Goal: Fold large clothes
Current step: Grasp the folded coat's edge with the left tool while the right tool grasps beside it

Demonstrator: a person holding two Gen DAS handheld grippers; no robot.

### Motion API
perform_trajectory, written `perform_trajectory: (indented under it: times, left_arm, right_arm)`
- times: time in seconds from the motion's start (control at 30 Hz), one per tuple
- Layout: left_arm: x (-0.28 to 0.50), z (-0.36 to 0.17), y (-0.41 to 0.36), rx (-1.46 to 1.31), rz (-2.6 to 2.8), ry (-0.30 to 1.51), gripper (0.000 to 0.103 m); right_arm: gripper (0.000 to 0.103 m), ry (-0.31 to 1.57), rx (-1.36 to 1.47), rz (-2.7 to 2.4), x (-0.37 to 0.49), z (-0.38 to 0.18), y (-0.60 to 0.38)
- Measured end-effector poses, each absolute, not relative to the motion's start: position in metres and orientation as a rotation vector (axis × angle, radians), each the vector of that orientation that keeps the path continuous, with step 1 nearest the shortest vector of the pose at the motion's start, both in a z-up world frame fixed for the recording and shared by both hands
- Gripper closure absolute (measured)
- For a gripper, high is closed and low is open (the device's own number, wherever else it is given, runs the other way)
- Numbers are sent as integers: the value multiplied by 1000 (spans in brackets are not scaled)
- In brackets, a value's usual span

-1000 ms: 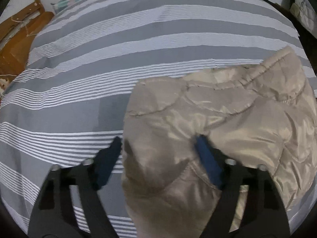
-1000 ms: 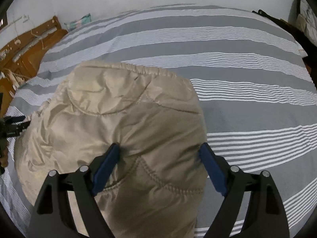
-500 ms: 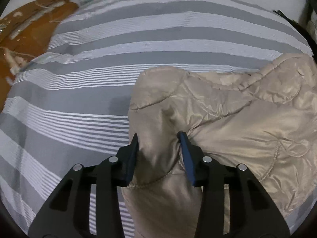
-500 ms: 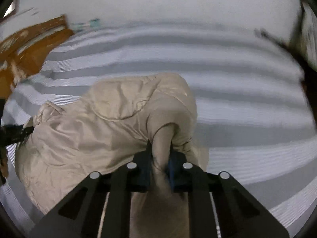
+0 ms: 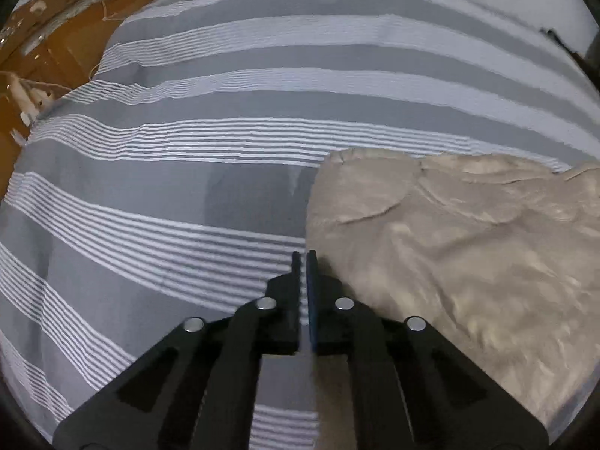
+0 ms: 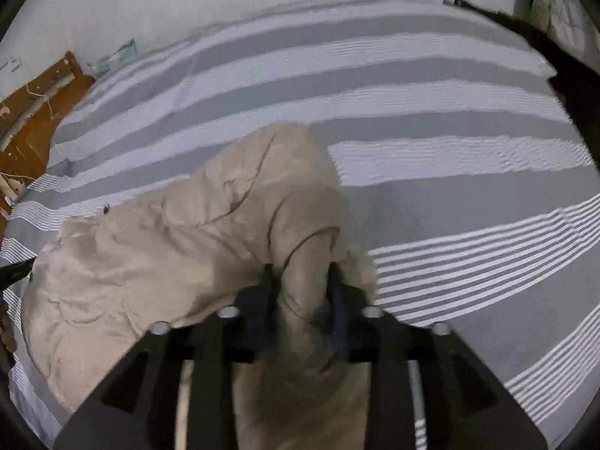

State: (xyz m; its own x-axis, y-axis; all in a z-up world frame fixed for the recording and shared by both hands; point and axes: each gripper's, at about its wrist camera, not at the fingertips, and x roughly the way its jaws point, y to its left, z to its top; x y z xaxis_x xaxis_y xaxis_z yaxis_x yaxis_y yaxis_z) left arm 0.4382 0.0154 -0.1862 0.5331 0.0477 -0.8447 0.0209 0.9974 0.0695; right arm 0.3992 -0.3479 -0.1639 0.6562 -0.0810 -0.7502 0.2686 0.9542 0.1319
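Left hand-held gripper [image 5: 303,258]: jaws pressed together, having just been closing, with nothing visible between the tips. Its tips stand over the striped bedcover [image 5: 210,202], just beside the left edge of the beige quilted jacket [image 5: 450,255]; whether the right-hand finger touches the fabric edge cannot be told. From this view the jacket spreads away to the right of the gripper and lies flat on the bed.

Right hand-held gripper [image 6: 302,285]: jaws part-spread, having just been opening, with a bunched fold of the jacket [image 6: 210,240] standing between them. The fold fills the gap, and both fingers appear to lie against it, though blur prevents certainty. The bulk of the jacket lies to the left of and beyond this gripper, its hood end pointing toward the far side of the bed.

Surroundings: brown wooden furniture [image 5: 48,48] stands past the bed's far left corner. A pale wall [image 6: 187,3] runs behind the bed.
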Motion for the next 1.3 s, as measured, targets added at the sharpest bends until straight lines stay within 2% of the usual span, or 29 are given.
perform_trajectory:
  times: [0.03, 0.07, 0.13, 0.17, 0.2, 0.27, 0.3, 0.33, 0.4, 0.43, 0.47, 0.5, 0.53, 0.57, 0.6, 0.7, 0.8, 0.97, 1.07, 1.17, 1.27, 1.3]
  left_arm:
    - [429, -181, 18, 76, 18, 989, 76]
    - [423, -177, 18, 80, 18, 974, 50]
    - [413, -162, 11, 92, 9, 920, 27]
    - [401, -155, 8, 93, -12, 890, 18]
    - [395, -152, 5, 89, -28, 882, 15]
    - [391, -145, -13, 85, -76, 882, 13]
    - [384, -147, -21, 93, -92, 885, 13]
    - [377, -148, -24, 96, -105, 890, 13]
    - [367, -155, -36, 90, -138, 905, 22]
    - [362, -159, -42, 92, -150, 916, 42]
    - [359, -163, -47, 97, -156, 932, 72]
    - [360, -170, -52, 97, -159, 946, 89]
    - [362, -177, -56, 91, -160, 965, 97]
    - [361, -180, -58, 92, -145, 964, 97]
    - [358, -182, -59, 98, -132, 962, 97]
    - [372, -194, -65, 111, -120, 1024, 97]
    - [407, -212, -79, 145, -98, 1074, 103]
    - [444, -227, -106, 227, -72, 1084, 103]
    - [446, -228, -112, 239, -65, 1083, 103]
    - [430, -215, -102, 163, -110, 1051, 103]
    - [393, -200, -78, 100, -137, 1010, 103]
    - [382, -196, -71, 70, -142, 1001, 101]
  right_arm:
    - [56, 823, 227, -214, 393, -159, -347]
    - [55, 810, 224, -215, 387, -156, -347]
    - [49, 777, 207, -224, 372, -147, -340]
    - [44, 764, 196, -236, 368, -144, -337]
    - [31, 747, 186, -248, 363, -142, -339]
    - [20, 717, 173, -244, 346, -136, -333]
    - [20, 724, 168, -238, 343, -137, -329]
    - [20, 734, 166, -236, 343, -138, -326]
    - [20, 740, 181, -206, 331, -138, -327]
    - [20, 748, 179, -177, 327, -140, -320]
    - [21, 758, 165, -165, 326, -139, -318]
    - [35, 768, 145, -161, 324, -141, -312]
    - [66, 794, 129, -149, 325, -144, -305]
    - [80, 821, 136, -134, 328, -147, -301]
    - [86, 843, 145, -126, 329, -151, -300]
    - [88, 882, 108, -145, 340, -166, -299]
    - [92, 919, 140, -172, 360, -182, -305]
    - [92, 964, 231, -181, 396, -198, -316]
    - [92, 977, 410, -158, 397, -201, -334]
    - [91, 930, 460, -105, 378, -191, -336]
    - [80, 849, 466, -38, 341, -174, -331]
    - [70, 840, 468, -31, 333, -172, -329]
